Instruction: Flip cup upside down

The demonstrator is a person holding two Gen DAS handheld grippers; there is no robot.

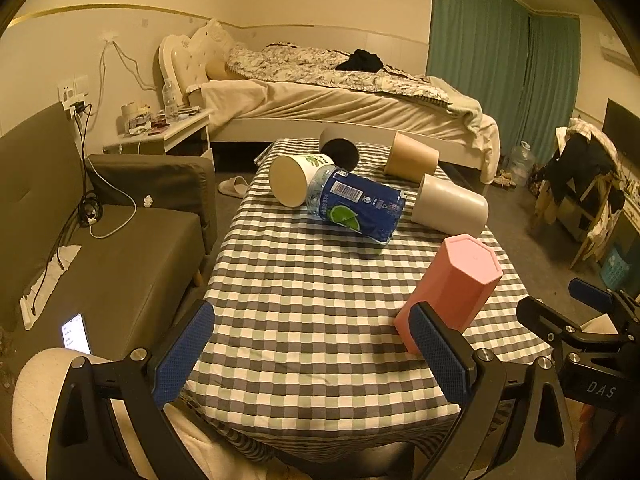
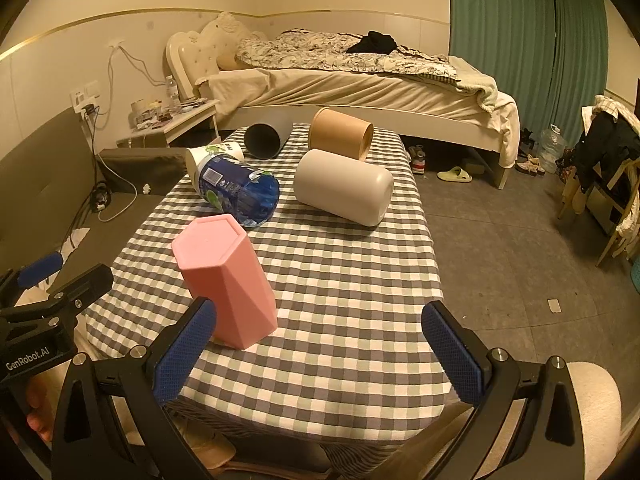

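Note:
A pink hexagonal cup (image 1: pixel 454 288) stands upside down, closed base up, on the checked tablecloth (image 1: pixel 304 280) near the front; it also shows in the right wrist view (image 2: pixel 226 276). My left gripper (image 1: pixel 316 354) is open and empty over the table's front edge, its right finger just in front of the pink cup. My right gripper (image 2: pixel 320 354) is open and empty, the pink cup just beyond its left finger. Each gripper shows at the edge of the other's view.
Further back on the table lie a white cup (image 2: pixel 344 186), a tan cup (image 2: pixel 340 134), a black cup (image 2: pixel 264 140), a blue bottle (image 2: pixel 240 190) and a white printed cup (image 1: pixel 296 178). A grey sofa (image 1: pixel 100 248) is left, a bed (image 2: pixel 360 88) behind.

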